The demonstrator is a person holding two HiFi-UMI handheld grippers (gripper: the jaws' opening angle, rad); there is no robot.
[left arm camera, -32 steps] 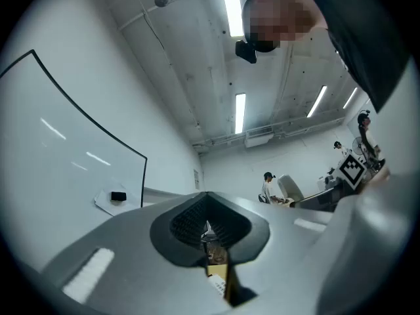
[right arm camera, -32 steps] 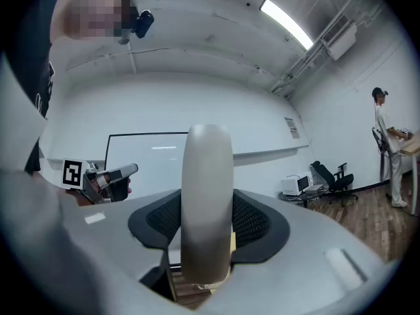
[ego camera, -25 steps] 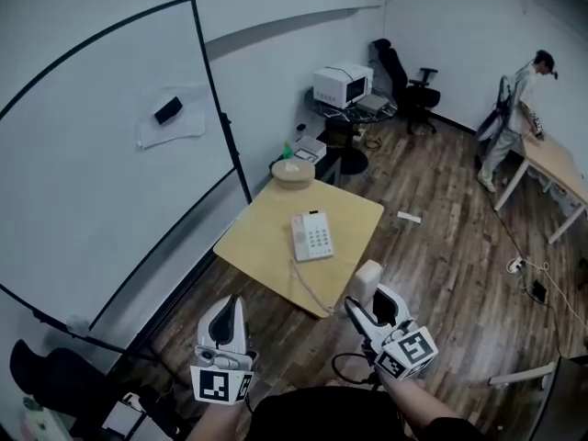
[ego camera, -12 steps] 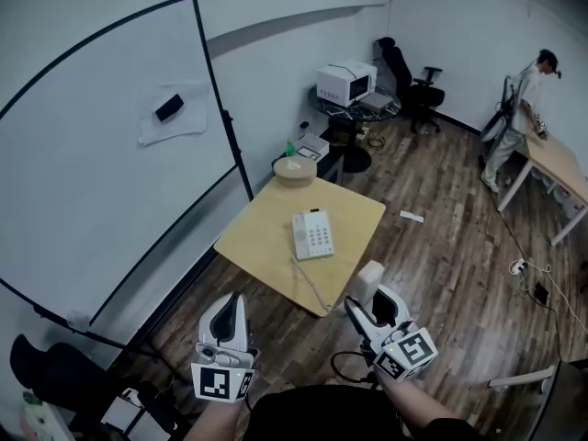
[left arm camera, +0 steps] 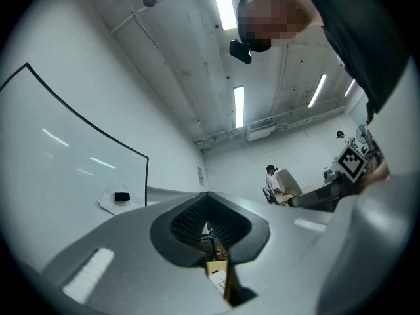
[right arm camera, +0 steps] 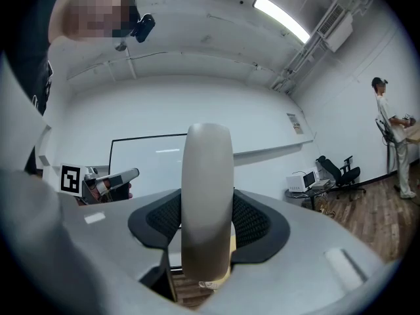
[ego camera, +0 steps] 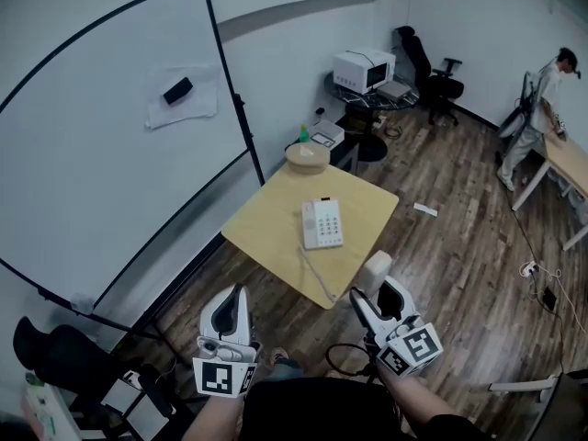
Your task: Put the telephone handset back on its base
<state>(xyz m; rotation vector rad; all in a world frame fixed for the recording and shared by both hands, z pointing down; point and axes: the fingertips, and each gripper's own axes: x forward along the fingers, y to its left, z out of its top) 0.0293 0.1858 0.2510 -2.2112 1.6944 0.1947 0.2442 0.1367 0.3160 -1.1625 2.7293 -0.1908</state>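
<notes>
Handset (ego camera: 375,272), light, rigid, slick plastic, sits clamped across its width in my right gripper (ego camera: 371,294); left gripper (ego camera: 231,309) jaws together, empty.

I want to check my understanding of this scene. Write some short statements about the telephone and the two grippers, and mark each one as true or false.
1. The right gripper is shut on the handset. True.
2. The handset lies on the telephone base. False: it is held in the right gripper, off the near edge of the table; the base has no handset on it.
3. The left gripper is shut and holds nothing. True.
4. The telephone base stands on the wooden floor. False: it lies on the yellow table.
5. The left gripper touches the telephone base. False: it is apart from the table, near the person's body.
</notes>
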